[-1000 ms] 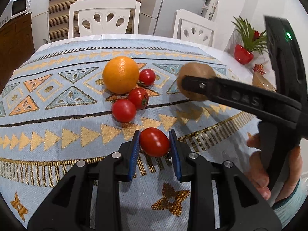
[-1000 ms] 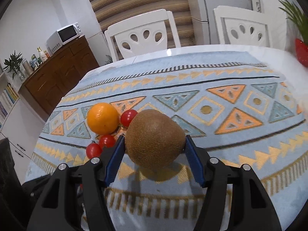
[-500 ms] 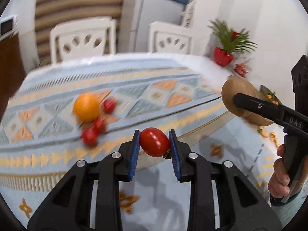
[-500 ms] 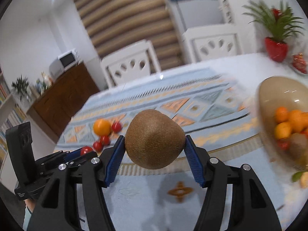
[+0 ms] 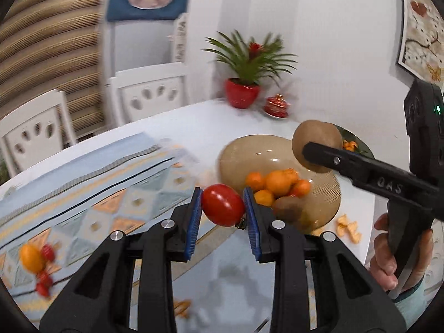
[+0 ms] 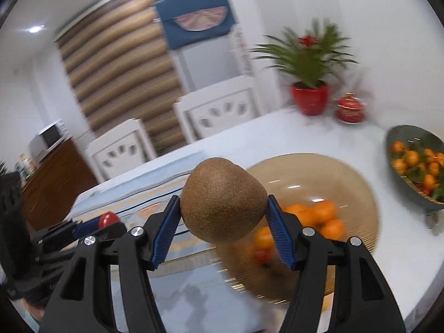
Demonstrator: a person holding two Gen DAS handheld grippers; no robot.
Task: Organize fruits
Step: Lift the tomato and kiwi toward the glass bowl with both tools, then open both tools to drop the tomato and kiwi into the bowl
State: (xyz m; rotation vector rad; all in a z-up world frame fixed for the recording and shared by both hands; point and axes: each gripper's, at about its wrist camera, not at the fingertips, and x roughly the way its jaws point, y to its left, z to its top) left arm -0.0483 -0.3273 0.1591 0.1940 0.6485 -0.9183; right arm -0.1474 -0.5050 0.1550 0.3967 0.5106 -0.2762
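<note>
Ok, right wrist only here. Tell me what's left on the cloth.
Observer: An orange with a few tomatoes beside it, blurred.
Operator: Now check the bowl under the held kiwi.
Observer: The bowl already has a second kiwi next to the small oranges.
Operator: Confirm the left grip.
Observer: Left gripper is shut on a tomato, near the bowl's rim.

White walls, striped blinds [image 6: 119, 63], two white chairs [image 6: 219, 111], a wooden sideboard [image 6: 55, 177] bearing a microwave [image 6: 51, 137]
</note>
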